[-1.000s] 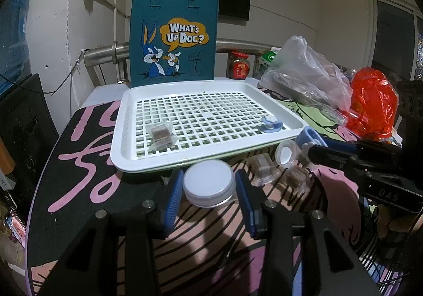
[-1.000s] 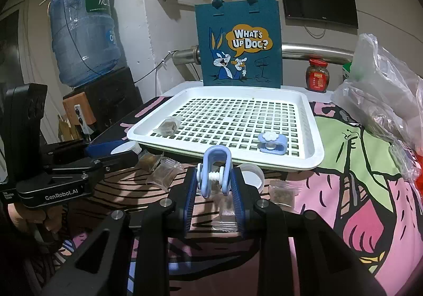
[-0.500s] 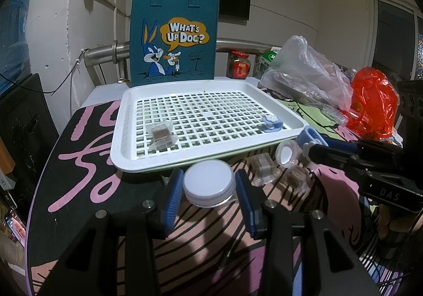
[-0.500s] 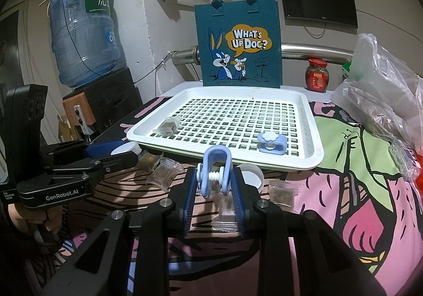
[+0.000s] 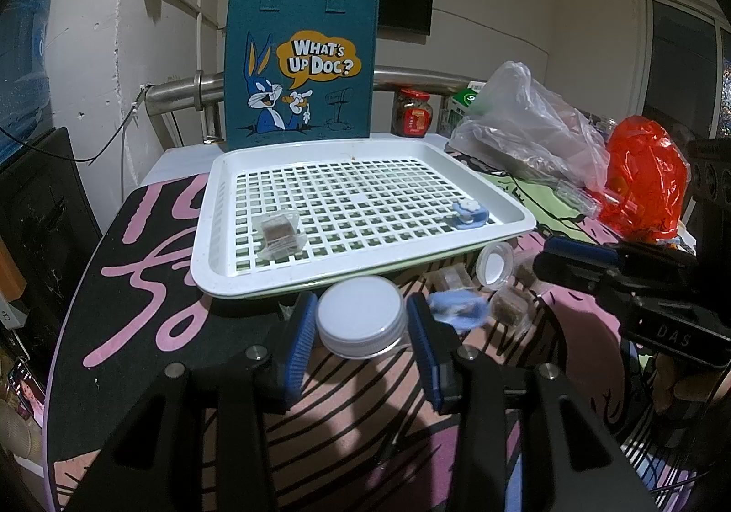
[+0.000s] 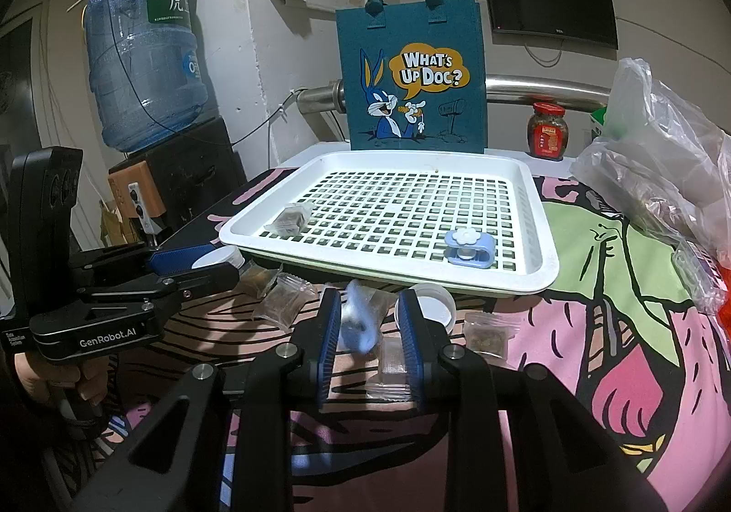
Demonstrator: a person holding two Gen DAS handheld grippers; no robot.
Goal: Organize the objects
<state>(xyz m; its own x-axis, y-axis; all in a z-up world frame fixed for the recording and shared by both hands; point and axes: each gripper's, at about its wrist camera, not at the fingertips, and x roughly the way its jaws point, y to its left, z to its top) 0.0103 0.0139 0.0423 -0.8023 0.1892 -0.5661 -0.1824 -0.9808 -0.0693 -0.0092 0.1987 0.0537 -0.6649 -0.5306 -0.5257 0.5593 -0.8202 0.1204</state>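
- Gripping a white screw lid [image 5: 361, 317], the left gripper [image 5: 361, 322] has its blue pads closed on the lid's two sides, just in front of the near rim of the white slotted tray [image 5: 320, 281].
- The right gripper [image 6: 369, 322] has its jaws drawn close together, with only a narrow gap between them.
- A light-blue clip [image 6: 358, 324] shows as a blur in that gap. It is apart from the right-hand pad, so it does not look pinched.
- From the left wrist view the same clip [image 5: 457, 311] is a blur low over the patterned cloth [image 5: 150, 283], beside the lid and clear of the right gripper's tips.
- On the tray lie a second blue clip with a white flower [image 6: 468, 249], near the front right corner, and a small clear packet with a brown cube [image 5: 278, 233], near the front left.
- Off the tray, a small white cap [image 6: 434, 306] sits just before its front rim, with more clear packets [image 6: 489, 333] scattered around it on the cloth.
- A teal cartoon tote bag [image 5: 301, 68] stands upright behind the tray.
- A person's hand [image 6: 55, 379] grips the handle of the left gripper.
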